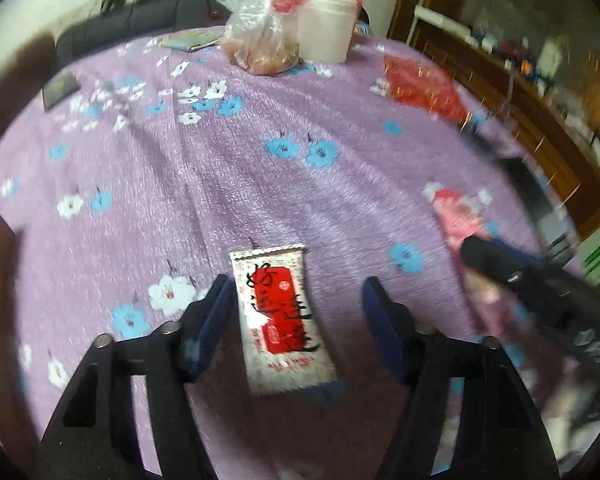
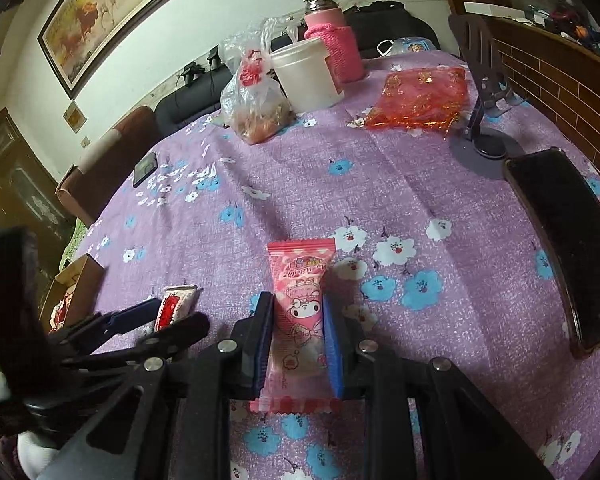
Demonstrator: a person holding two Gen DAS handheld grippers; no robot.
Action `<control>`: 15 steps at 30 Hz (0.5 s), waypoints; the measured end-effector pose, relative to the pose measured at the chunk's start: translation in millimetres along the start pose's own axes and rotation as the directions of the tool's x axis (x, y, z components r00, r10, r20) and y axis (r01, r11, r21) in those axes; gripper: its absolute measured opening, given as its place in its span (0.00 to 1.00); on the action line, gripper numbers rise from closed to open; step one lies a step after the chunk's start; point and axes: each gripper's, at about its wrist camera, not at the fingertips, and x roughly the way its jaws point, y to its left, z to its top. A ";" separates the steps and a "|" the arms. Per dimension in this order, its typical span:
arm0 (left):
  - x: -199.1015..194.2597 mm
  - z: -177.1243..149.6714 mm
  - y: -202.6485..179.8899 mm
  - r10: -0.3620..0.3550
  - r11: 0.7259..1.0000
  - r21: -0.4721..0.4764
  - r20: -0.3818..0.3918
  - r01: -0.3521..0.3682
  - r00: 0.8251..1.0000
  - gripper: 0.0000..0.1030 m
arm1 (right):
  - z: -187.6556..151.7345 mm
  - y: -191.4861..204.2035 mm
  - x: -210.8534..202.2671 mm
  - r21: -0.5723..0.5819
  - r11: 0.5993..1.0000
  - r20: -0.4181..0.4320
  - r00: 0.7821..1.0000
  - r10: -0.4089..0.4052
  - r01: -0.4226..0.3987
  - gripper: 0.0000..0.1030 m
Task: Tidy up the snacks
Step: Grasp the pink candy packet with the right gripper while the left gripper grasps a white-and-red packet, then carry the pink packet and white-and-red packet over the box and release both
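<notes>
A white and red snack packet point(image 1: 282, 320) lies on the purple flowered tablecloth point(image 1: 228, 184) between the fingers of my left gripper point(image 1: 298, 292), which is open around it with gaps on both sides. A pink cartoon snack packet point(image 2: 298, 320) lies between the blue pads of my right gripper point(image 2: 296, 312), which is shut on it, both pads touching its sides. The pink packet also shows at the right of the left wrist view point(image 1: 458, 216), the white packet at the left of the right wrist view point(image 2: 174, 306).
At the far side stand a plastic bag of food point(image 2: 256, 100), a white tub point(image 2: 306, 74) and a pink-sleeved flask point(image 2: 336, 36). A red foil bag point(image 2: 420, 98), a phone stand point(image 2: 484, 92) and a black tray point(image 2: 568, 240) lie right. A cardboard box point(image 2: 74, 292) sits left.
</notes>
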 end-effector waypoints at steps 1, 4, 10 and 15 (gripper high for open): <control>-0.9 -1.7 -2.6 -0.007 0.999 0.040 0.018 0.006 1.000 0.36 | 0.1 0.9 0.9 -0.002 1.000 -0.004 1.000 0.000 0.000 0.26; -4.9 -4.1 -3.4 -0.009 0.995 0.095 0.027 0.007 1.000 0.30 | 0.0 3.3 3.3 -0.012 1.000 -0.011 1.000 -0.004 0.004 0.26; -19.3 -10.4 12.6 -0.062 0.998 0.034 0.034 0.061 0.997 0.30 | -1.1 8.7 3.5 -0.043 0.999 -0.001 1.000 -0.002 0.002 0.26; -53.8 -24.7 11.5 -0.107 0.994 0.013 0.066 0.107 0.992 0.30 | -2.5 13.1 1.7 -0.060 0.998 0.011 1.000 0.020 -0.020 0.26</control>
